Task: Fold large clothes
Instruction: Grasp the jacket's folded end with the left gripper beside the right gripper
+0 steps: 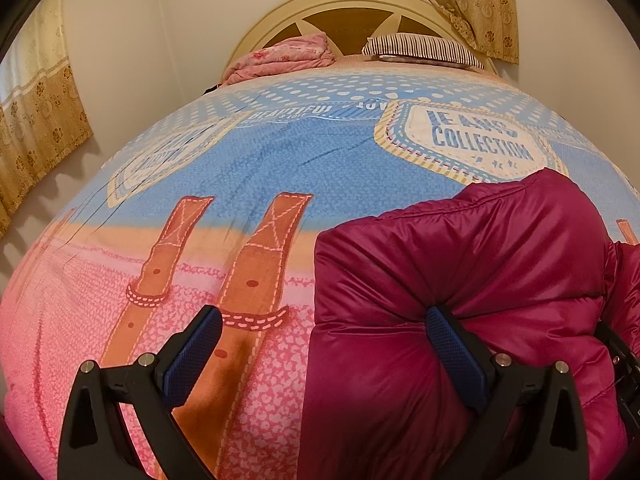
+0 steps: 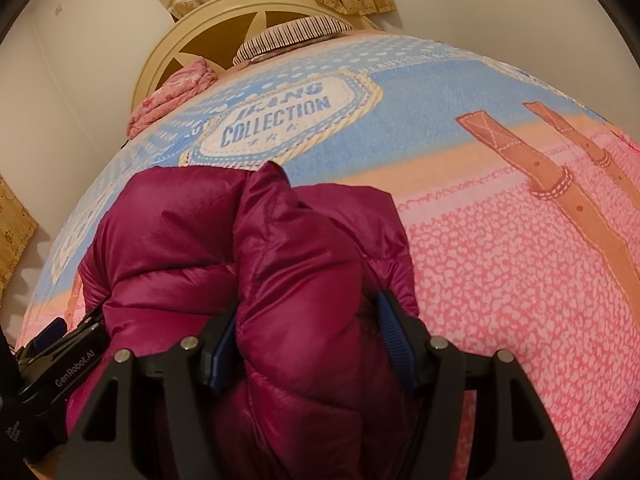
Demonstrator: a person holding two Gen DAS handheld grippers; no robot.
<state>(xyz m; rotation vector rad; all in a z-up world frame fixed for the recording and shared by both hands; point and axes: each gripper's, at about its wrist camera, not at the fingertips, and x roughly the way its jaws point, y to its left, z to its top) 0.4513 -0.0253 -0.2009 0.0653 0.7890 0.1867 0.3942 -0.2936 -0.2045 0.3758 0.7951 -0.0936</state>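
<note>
The jacket (image 1: 460,280) lies bunched at lower right on the bedspread (image 1: 200,168); left gripper (image 1: 324,344) spread wide at its edge, right gripper (image 2: 308,340) clamped on a fold.

Warm, even indoor light; soft sheen on the magenta jacket (image 2: 192,240). Strong fisheye bending — dark vignette corners at 10 and 2 o'clock. Focus mostly sharp.
</note>
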